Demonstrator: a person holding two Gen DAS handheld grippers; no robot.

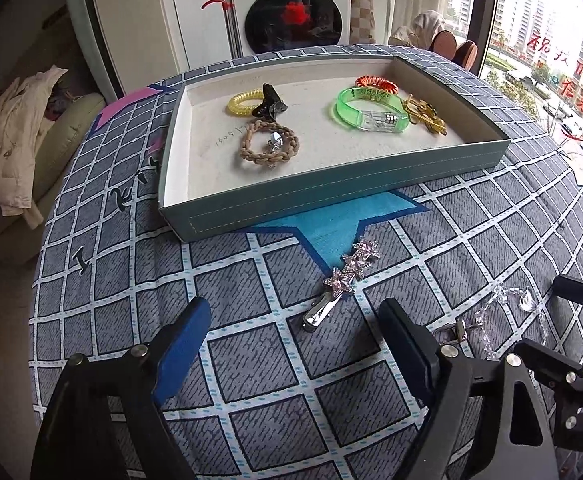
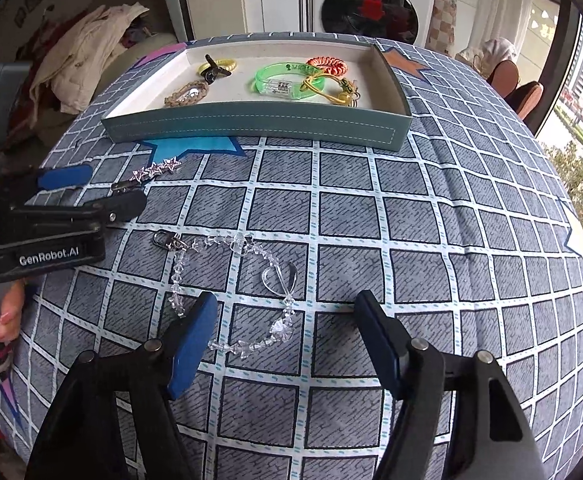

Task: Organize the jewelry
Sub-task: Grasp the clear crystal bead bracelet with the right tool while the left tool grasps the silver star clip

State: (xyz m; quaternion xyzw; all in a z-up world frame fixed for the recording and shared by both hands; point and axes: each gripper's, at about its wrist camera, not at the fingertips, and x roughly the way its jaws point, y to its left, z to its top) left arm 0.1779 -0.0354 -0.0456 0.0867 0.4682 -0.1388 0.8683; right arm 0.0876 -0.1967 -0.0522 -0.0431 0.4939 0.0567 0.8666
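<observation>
Left gripper is wide open and empty, and the star hair clip lies on the checked cloth just ahead of it, between the two blue pads at about 12 o'clock. The right gripper is also open and holds nothing; the clear bead chain curls in front of it, one loop passing close to its left pad. Both pieces are still outside the teal tray, which sits further away at 12 o'clock with several bracelets already inside. To pick the clip well, the left gripper should probably come down low and close across the narrow metal body — not on the stones, which may slip. For the chain, a pinch at a thick bead seems safer, since thin strands can escape the pads.
</observation>
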